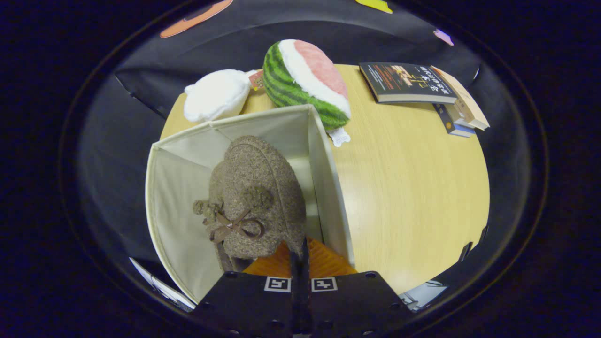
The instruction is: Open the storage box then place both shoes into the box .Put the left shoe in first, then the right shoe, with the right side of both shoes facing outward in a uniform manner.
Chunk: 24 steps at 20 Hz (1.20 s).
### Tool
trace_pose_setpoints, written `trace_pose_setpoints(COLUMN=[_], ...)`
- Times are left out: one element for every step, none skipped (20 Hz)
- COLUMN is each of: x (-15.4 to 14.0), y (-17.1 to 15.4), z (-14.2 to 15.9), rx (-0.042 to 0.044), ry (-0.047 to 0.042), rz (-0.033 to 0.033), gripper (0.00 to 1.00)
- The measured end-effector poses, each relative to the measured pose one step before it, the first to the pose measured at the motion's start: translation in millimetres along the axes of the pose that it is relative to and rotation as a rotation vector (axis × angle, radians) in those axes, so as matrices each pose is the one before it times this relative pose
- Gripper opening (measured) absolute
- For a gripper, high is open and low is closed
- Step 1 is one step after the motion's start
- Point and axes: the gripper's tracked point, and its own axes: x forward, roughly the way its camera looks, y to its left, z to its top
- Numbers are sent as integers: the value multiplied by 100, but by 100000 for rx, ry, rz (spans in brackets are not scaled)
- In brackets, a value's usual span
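**Now a fuzzy shoe hangs over the open box**

Seen from the gripper view, the gripper (pixel 300 256) has its two fingers pressed together with hardly a gap, pinching the back edge of a brown fuzzy shoe (pixel 256 197). The shoe hangs just ahead of the fingers, toe pointing away from them, with a small brown bow (pixel 235 226) and little pompoms on its top. Beneath it and around it is the storage box (pixel 178 188), a pale fabric bin with its top open and its inner walls bare. The shoe is inside the box's outline, nearer the wall on the right; whether it touches the floor of the box I cannot tell.

Beyond the box, on the wooden table (pixel 404 197), a watermelon-slice plush (pixel 305 82) leans against the box's far corner, and a white plush (pixel 217 95) lies just to its left. Farther off, to the right of the fingers, lies a small stack of books (pixel 422 91), well apart from the box.
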Motion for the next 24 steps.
trace_pose_setpoints(x=[392,313,100,-115,-170,-110,-188,-429,-559,-300,-444,-526,-707,-618,-876,-1185,-1227,-1254,-1313,-1253,-1346,-1492,-1642,-1589], y=[-83,16,86,-180,81,190,-191,-122,57,259,164,212,63,230,-10,235,-277,-268,-184,-32,-162,-418,-98,-461], z=[74,-86,-22,83,-116,76,-72,-166,-21,-326,-217,-245,-279,-347,-411,-118,91,-337,-303,-177,-18,-129,-164,-45], rx=[-393,-1000,-1401,-1316,-103,49,-395,-267,-522,-1128,-1750,-1546,-1317,-1720,-1987,-2483,-2412,-1773,-885,-422,-418,-354,-403,-54], ry=[-1196,-1046,-850,-1071,-619,-699,-329,-328,-79,75,-204,-353,-466,-184,-505,-2139,-3306,-2404,-1645,-1736,-1891,-1615,-1394,-2339], rz=[-1264,-713,-453,-749,733,1420,8,93,966,923,846,1139,903,1726,989,2348,453,641,1276,1764,1718,1554,2259,1335], gripper=[1,2,2,2,6,8,11,11,12,17,21,25,31,35,43,47,53,60,66,73,79,86,87,87])
